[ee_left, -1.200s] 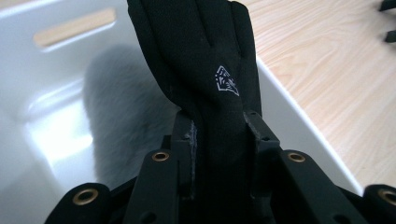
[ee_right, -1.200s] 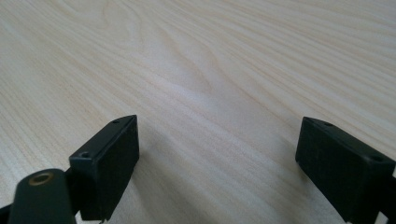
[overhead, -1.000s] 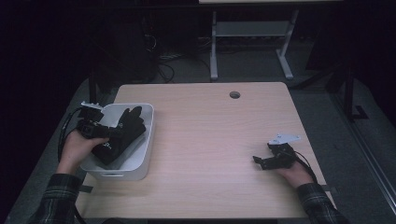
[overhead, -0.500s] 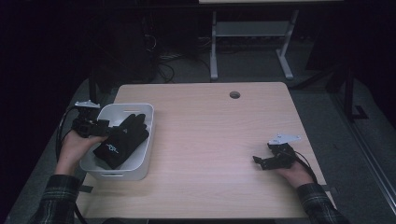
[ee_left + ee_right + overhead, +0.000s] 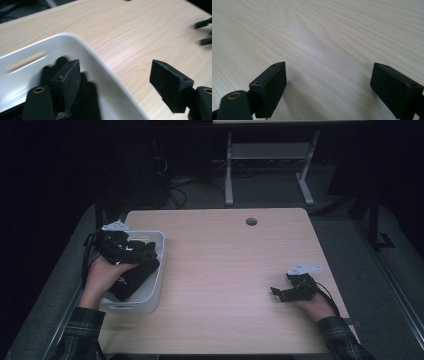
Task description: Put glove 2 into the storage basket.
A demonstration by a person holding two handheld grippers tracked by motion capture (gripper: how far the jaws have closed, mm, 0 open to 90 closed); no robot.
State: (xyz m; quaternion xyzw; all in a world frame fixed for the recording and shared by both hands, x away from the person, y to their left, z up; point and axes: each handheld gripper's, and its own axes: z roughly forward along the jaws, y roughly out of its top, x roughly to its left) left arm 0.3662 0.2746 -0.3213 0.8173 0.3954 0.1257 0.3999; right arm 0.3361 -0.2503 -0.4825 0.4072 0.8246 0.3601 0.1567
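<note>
The table (image 5: 225, 270) was a pale wood-grain top with rounded corners and a small round cable hole (image 5: 251, 221) near its far edge. At its left stood a white bin (image 5: 159, 265) with rounded corners and a slot handle in its wall; a black glove (image 5: 131, 279) lay inside it, fingers pointing toward the far end.

The left gripper (image 5: 148, 251) hung over the bin, just above the glove. Its jaws had just been opening and stood wide apart with nothing between the pads; in the left gripper view one pad (image 5: 67, 83) was over the glove (image 5: 87, 100) inside the bin (image 5: 100, 65) and the other over bare wood beyond the rim.

The right gripper (image 5: 276, 293) rested low on the table near its right front, well apart from the bin, jaws spread wide and empty, bare grain between them in the right gripper view (image 5: 328, 87).

The room around was dark. Beyond the table stood the grey metal legs of another table (image 5: 230, 175), with cables (image 5: 175, 190) lying on the grey floor; plaid sleeves (image 5: 80, 330) came in from the near edge
</note>
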